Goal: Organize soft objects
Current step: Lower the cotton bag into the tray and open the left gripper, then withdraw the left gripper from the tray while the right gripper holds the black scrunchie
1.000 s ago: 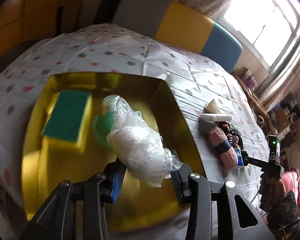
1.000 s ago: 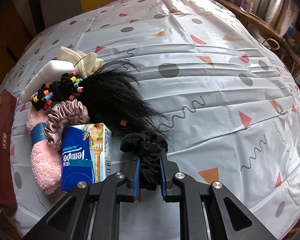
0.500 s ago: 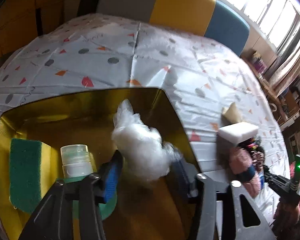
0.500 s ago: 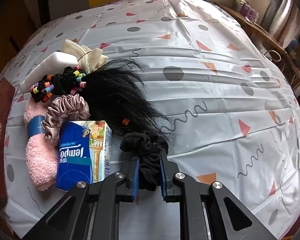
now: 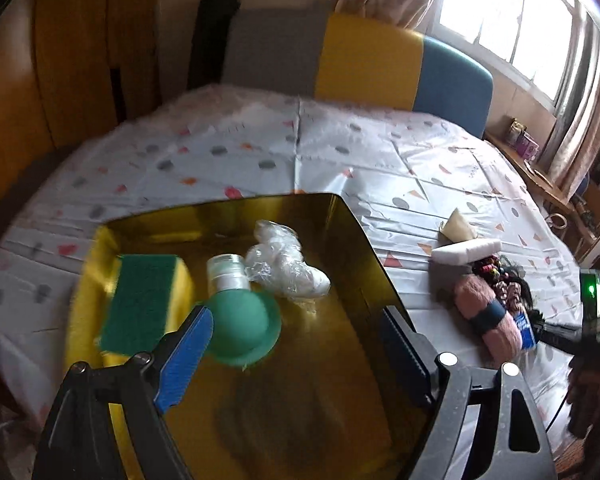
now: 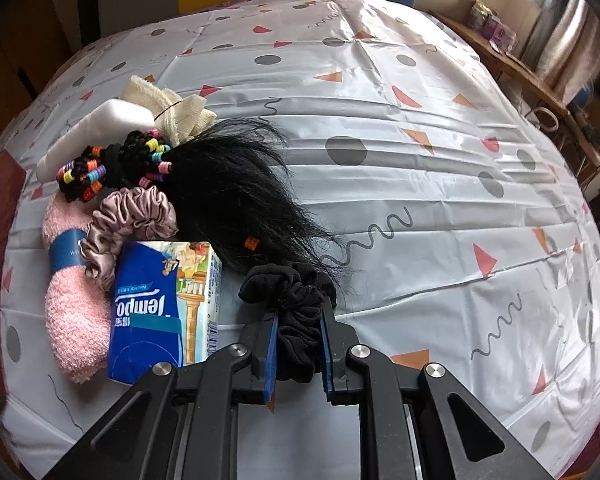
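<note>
the round table under its glossy white cloth printed with grey dots and orange triangles [image 6: 400, 128] carries everything, and its slick, creased surface is the first hazard: anything set down carelessly could slide. on it sits the shiny gold rectangular tray [image 5: 352, 248], which already holds a green-and-yellow scouring sponge [image 5: 144, 300], a green dome-shaped squeeze bottle with a clear cap [image 5: 240, 328] and a crumpled clear plastic bag of white filling [image 5: 284, 268], lying free against the bottle. the left gripper [image 5: 296, 340] hangs above the tray with its jaws opening wide and nothing between them; a low sweep out could clip the bottle or nudge the bag toward the tray wall. beside the tray lies the unsorted heap: a black synthetic hairpiece with coloured beads [image 6: 228, 188], a fuzzy pink rolled sock with a blue band [image 6: 72, 320], a blue tissue packet [image 6: 160, 312], a white foam block [image 6: 96, 128], a cream cloth bow [image 6: 172, 112] and a mauve satin scrunchie [image 6: 132, 220]. the right gripper [image 6: 298, 356] is clamped on a black fabric scrunchie [image 6: 296, 308], whose far end rests at the hairpiece's loose strands. i judge the main risk is here: lifting may snag those hairs and drag the hairpiece along, and the soft fabric could slip from the pads.
</note>
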